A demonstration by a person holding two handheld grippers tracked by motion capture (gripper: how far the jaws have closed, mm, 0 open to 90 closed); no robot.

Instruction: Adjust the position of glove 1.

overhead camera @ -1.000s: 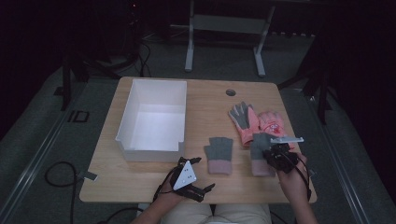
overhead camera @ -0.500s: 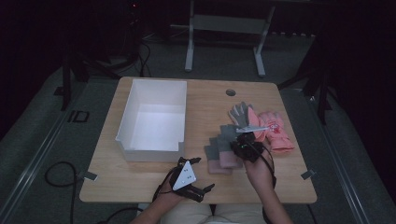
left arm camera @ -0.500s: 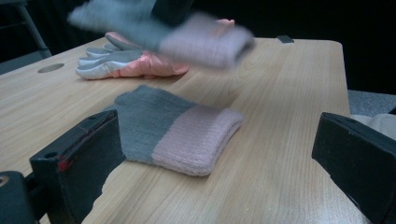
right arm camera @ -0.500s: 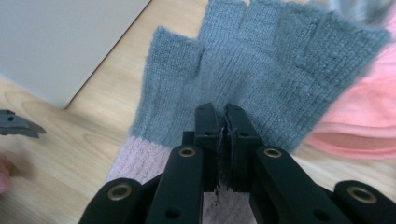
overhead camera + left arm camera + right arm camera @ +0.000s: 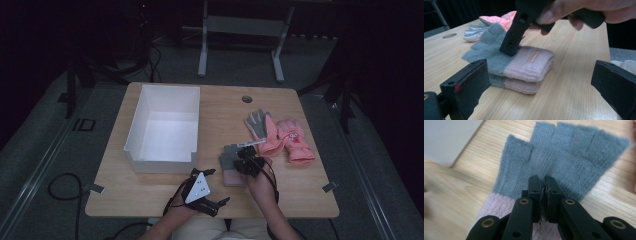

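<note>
Two grey and pink knit gloves lie stacked near the table's front, one on the other. My right gripper is on the top glove. Its jaws are shut and pinch the knit where the grey meets the pink cuff. In the left gripper view the right gripper comes down on the stack from above, held by a hand. My left gripper rests by the front edge just left of the stack. Its jaws stand open and empty, facing the gloves.
A white open bin stands at the table's left half. A pair of pink padded gloves lies to the right behind the stack. A round cable hole sits near the table's far edge.
My right gripper has moved left and down with one grey and pink glove, which now lies on top of the other one. The left gripper has stayed put.
</note>
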